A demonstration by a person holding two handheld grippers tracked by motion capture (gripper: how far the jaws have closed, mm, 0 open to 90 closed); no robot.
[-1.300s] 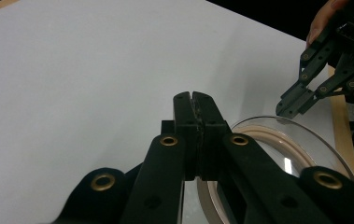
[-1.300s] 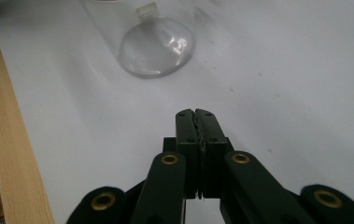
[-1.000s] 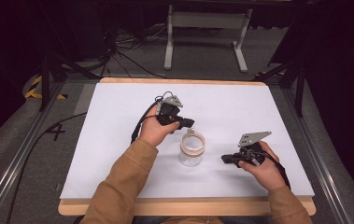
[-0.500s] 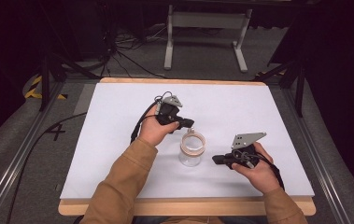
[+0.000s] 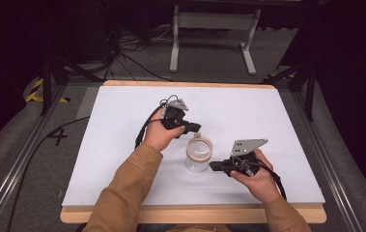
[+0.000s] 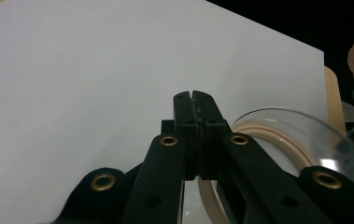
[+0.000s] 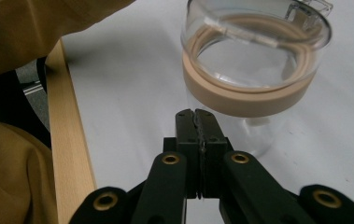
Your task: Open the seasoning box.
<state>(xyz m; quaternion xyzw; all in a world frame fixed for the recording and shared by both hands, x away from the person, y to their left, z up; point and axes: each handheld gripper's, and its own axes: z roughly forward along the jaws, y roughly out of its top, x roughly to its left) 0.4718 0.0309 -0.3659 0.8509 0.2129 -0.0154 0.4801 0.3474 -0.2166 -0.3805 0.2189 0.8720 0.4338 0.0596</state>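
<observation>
Since the earlier frames the right gripper [image 5: 215, 166] has slid across the table toward the jar, while the left gripper [image 5: 196, 128] has kept its place. One clear jar [image 5: 198, 155] stands upright near the middle of the white table [image 5: 122, 145], its long axis vertical, with a tan band around the neck [image 7: 249, 100] and a clear lid [image 7: 258, 28] seated on top; a small tab sticks out at the lid's far edge. From the right gripper the jar lies straight ahead and close, its jaws pointing level at the glass body below the band, just short of touching as far as the right gripper view shows. The left gripper hovers just beyond the jar at rim height, the lid's edge [image 6: 286, 126] lying low and to the right of its jaws. Both grippers have their jaws pressed together with nothing between them. Both look about equally near; the right one faces the body squarely, so any grasp would first need those jaws spread wider than the jar. Count: one jar, one lid, two grippers, two hands in tan sleeves [image 5: 132, 188].
</observation>
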